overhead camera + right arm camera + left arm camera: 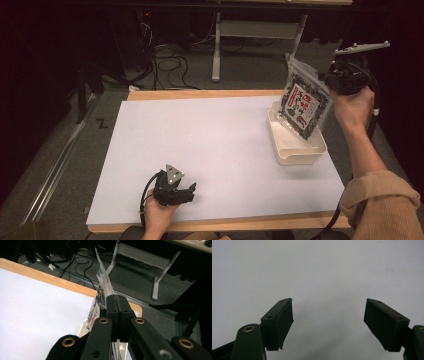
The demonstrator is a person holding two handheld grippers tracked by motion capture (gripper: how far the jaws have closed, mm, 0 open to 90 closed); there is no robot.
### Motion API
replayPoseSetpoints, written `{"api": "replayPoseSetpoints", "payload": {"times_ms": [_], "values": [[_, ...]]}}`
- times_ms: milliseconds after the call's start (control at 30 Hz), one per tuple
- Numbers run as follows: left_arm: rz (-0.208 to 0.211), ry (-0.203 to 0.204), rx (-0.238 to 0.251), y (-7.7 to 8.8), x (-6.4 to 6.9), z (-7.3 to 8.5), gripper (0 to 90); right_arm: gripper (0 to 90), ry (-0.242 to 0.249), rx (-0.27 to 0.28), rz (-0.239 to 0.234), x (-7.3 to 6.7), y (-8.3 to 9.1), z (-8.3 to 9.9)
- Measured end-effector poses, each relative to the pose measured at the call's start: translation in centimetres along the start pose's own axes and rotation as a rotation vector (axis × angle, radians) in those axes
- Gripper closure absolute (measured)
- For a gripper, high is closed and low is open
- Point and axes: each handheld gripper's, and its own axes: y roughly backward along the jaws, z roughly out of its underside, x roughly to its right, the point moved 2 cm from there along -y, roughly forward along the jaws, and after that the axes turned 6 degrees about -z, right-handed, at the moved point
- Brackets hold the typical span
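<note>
Above white tray point(295, 150), packet point(305, 102) in right gripper point(334, 79).

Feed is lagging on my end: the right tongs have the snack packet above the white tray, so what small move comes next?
Probably lower it: the right tongs pinch the snack packet at its upper edge, its lower end at the white tray. The left tongs rest open.

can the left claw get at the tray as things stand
Probably yes. The left claw is open and empty, with bare table between it and the tray. The right claw holds a packet over the tray's far end.
</note>
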Motion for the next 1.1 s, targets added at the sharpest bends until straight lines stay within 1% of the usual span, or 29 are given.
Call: {"api": "replayPoseSetpoints", "payload": {"times_ms": [200,333,400,467,567,733,767,900,933,1033,1100], "values": [[-0.002,0.004,-0.001,0.05,-0.02,0.05,23.9,90.0,0.003,0.012,-0.004,-0.28,-0.61,0.38],[0.0,-0.002,-0.001,-0.02,0.04,0.01,23.9,90.0,0.01,0.025,-0.003,-0.36,-0.64,0.3],[-0.001,-0.001,0.0,0.02,0.04,0.04,23.9,90.0,0.012,0.029,0.007,-0.35,-0.55,0.22],[-0.001,0.003,-0.001,0.03,0.0,0.06,23.9,90.0,0.013,0.032,0.005,-0.34,-0.57,0.14],[0.002,0.003,-0.001,-0.01,0.01,0.02,23.9,90.0,0.013,0.025,0.01,-0.33,-0.65,0.03],[-0.001,-0.002,0.0,0.0,0.05,0.03,23.9,90.0,0.033,0.015,0.011,-0.46,-1.09,0.25],[-0.001,-0.002,0.0,-0.01,0.03,0.04,23.9,90.0,0.027,0.019,0.008,-0.44,-1.07,0.24],[0.002,0.0,-0.003,-0.07,0.08,0.01,23.9,90.0,0.031,0.023,0.014,-0.29,-0.92,-0.01],[0.001,-0.006,-0.005,-0.11,0.14,0.02,23.9,90.0,0.034,0.032,0.023,-0.25,-0.83,-0.19],[0.002,-0.004,-0.002,-0.01,0.1,0.04,23.9,90.0,0.029,0.038,0.026,-0.22,-0.78,-0.36],[0.001,0.003,-0.001,0.03,0.01,0.06,23.9,90.0,0.042,0.031,0.035,-0.29,-1.04,-0.37]]}}
